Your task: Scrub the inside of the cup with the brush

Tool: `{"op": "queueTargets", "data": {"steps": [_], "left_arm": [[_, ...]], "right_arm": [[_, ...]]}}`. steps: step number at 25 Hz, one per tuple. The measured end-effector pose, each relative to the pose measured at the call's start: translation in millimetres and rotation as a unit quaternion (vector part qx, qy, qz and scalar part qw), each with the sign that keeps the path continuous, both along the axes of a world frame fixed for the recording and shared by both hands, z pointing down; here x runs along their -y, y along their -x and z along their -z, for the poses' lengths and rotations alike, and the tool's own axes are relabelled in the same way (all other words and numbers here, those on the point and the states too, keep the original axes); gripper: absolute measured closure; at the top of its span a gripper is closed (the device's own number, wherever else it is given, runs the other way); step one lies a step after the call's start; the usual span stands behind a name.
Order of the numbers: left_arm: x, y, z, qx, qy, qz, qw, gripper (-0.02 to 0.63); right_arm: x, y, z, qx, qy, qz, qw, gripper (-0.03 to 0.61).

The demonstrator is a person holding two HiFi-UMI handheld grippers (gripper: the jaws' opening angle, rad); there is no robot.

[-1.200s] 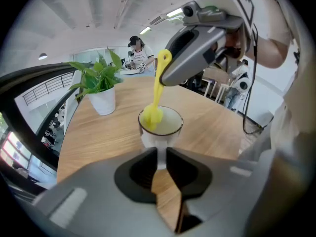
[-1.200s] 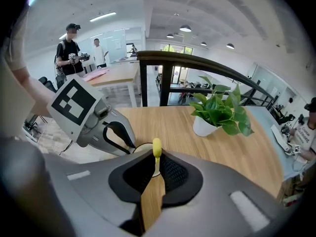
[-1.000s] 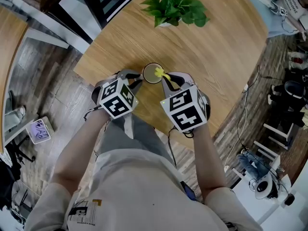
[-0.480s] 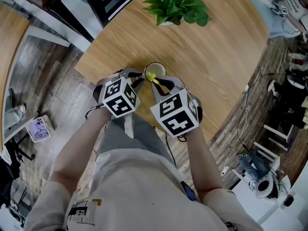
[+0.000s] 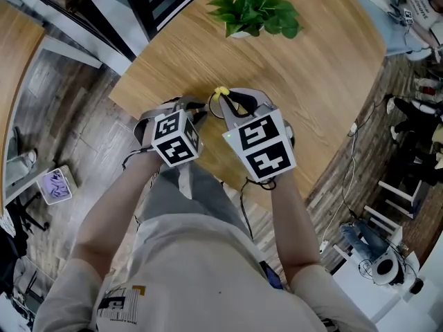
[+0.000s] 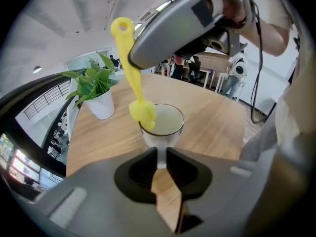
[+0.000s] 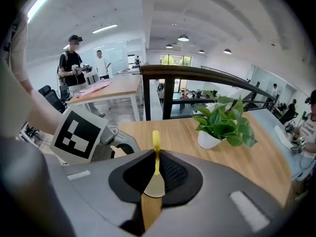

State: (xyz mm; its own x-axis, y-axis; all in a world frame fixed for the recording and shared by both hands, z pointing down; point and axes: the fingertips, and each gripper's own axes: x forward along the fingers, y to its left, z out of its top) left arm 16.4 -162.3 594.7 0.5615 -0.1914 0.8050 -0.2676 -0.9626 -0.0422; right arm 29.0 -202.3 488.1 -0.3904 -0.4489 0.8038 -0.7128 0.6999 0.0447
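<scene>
- The left claw (image 6: 161, 154) was closed narrowly on the thin white handle (image 6: 161, 163) of the cup (image 6: 167, 120), its two dark pads pressed on the handle from either side.
- The cup stood upright on the wooden bench (image 6: 212, 117), just beyond the left claw's tips, with its pale inside in plain sight.
- The right claw (image 7: 156, 154) was shut tight on the flat end of the yellow brush (image 7: 156, 138), whose slim stem ran out past the tips.
- From the left gripper view, the brush hung slanted below the right claw, and its fuzzy head (image 6: 143, 112) lay over the cup's left rim, more out of the cup than in it.
- A leafy plant (image 6: 94, 85) in a white pot (image 6: 101, 107) stood on the bench, well apart from the cup.
- In the head view the right claw covered the cup.
</scene>
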Motion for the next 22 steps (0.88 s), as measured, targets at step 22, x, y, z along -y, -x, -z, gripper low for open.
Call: {"op": "queueTargets", "data": {"steps": [22], "left_arm": [[1,-1,0,0.019,0.000,0.010,0.9998,0.554]], "right_arm": [[-40,-13,4,0.078,0.010,-0.059,0.995,0.549]]}}
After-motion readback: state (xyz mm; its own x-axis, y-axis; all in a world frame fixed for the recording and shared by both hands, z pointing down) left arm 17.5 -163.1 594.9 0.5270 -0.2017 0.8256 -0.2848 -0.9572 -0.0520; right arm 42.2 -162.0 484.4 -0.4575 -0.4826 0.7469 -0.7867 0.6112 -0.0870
